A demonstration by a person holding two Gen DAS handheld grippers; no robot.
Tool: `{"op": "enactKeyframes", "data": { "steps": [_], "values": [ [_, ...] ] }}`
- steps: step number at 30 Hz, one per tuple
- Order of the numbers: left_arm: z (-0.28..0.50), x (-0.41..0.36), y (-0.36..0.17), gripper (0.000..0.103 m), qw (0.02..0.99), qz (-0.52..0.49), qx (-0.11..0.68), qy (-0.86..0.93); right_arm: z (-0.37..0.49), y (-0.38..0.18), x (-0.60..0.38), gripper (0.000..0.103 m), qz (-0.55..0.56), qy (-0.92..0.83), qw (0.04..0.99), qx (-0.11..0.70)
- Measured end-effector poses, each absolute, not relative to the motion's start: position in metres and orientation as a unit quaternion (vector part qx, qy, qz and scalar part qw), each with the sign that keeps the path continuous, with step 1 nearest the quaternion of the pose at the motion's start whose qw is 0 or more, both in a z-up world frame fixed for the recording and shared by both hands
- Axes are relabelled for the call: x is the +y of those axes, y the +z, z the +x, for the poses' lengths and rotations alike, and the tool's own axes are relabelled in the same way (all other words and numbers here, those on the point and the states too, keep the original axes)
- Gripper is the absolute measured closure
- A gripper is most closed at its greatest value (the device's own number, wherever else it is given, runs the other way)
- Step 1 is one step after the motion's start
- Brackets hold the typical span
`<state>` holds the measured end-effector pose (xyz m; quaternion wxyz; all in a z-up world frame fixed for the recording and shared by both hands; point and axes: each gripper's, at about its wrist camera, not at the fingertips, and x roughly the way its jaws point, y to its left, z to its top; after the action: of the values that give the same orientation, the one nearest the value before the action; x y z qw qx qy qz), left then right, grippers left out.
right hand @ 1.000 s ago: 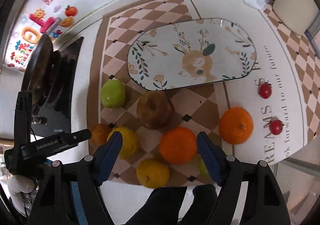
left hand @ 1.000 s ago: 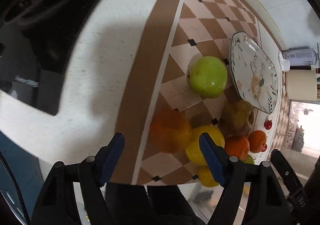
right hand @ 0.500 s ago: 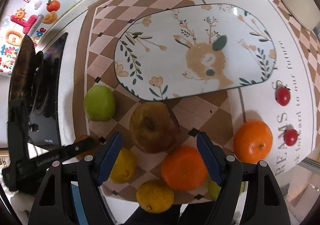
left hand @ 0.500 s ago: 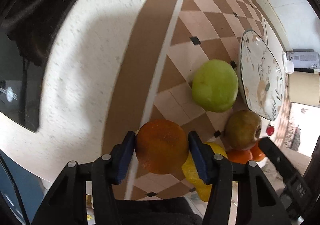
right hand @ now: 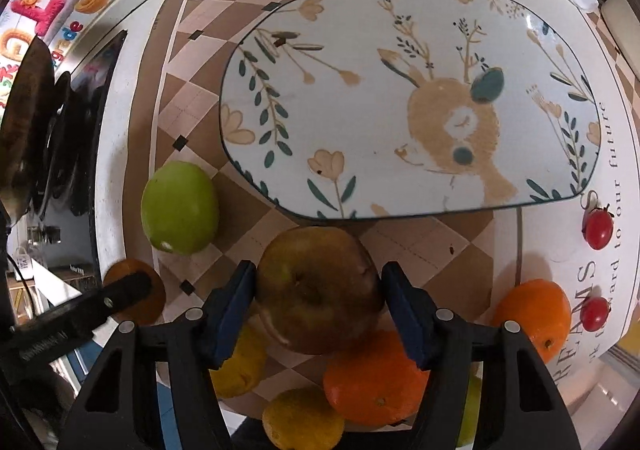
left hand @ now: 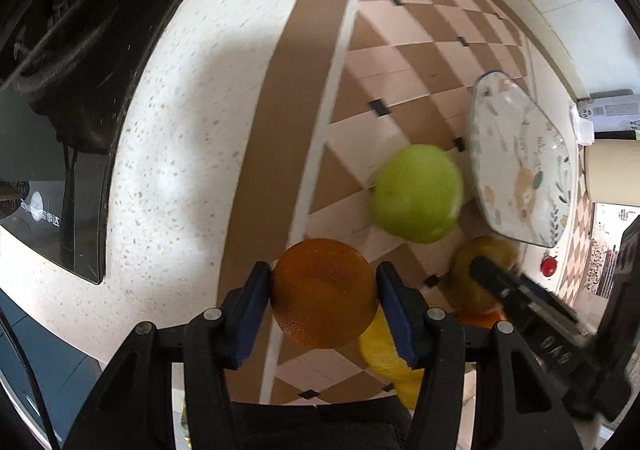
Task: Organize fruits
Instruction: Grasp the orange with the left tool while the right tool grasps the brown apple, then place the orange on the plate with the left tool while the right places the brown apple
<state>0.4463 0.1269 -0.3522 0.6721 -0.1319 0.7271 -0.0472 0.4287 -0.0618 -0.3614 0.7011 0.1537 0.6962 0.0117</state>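
left gripper (left hand: 323, 296) clamps round dark-orange fruit (left hand: 324, 292) | right gripper (right hand: 318, 292) clamps brownish-green apple (right hand: 318, 288) | risk: smooth round skins slipping from pads, rolling into neighbouring fruit

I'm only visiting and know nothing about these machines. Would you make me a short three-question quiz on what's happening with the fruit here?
1. True or false: the oval deer-patterned plate already has fruit on it.
2. What does the left tool grip?
A. round dark orange
B. smooth green apple
C. yellow lemon
3. Fill in: the right tool is closed on the ___ apple.

Key
1. False; the plate holds nothing.
2. A
3. brownish, mottled with green.
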Motion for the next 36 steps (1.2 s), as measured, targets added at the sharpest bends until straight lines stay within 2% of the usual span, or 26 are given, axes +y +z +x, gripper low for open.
{"op": "enactKeyframes", "data": {
  "steps": [7, 11, 22, 28, 36],
  "values": [
    [0.469, 0.084, -0.291, 0.051, 0.708, -0.131, 0.690, -0.073, 0.433, -0.309, -0.100, 0.036, 0.172, 0.063, 0.729, 0.660],
    [0.499, 0.044, -0.279, 0.051, 0.714, -0.130, 0.683, -0.081, 0.464, -0.296, -0.133, 0.036, 0.142, 0.061, 0.743, 0.651],
    [0.585, -0.051, -0.343, 0.051, 0.653, -0.119, 0.743, -0.089, 0.548, -0.339, -0.207, 0.036, 0.076, 0.038, 0.724, 0.684],
    [0.593, -0.057, -0.372, 0.051, 0.615, -0.139, 0.772, -0.074, 0.558, -0.353, -0.210, 0.036, 0.068, 0.059, 0.712, 0.697],
    [0.593, -0.052, -0.380, 0.050, 0.584, -0.171, 0.791, -0.065, 0.569, -0.359, -0.210, 0.035, 0.075, 0.068, 0.697, 0.710]
  ]
}}
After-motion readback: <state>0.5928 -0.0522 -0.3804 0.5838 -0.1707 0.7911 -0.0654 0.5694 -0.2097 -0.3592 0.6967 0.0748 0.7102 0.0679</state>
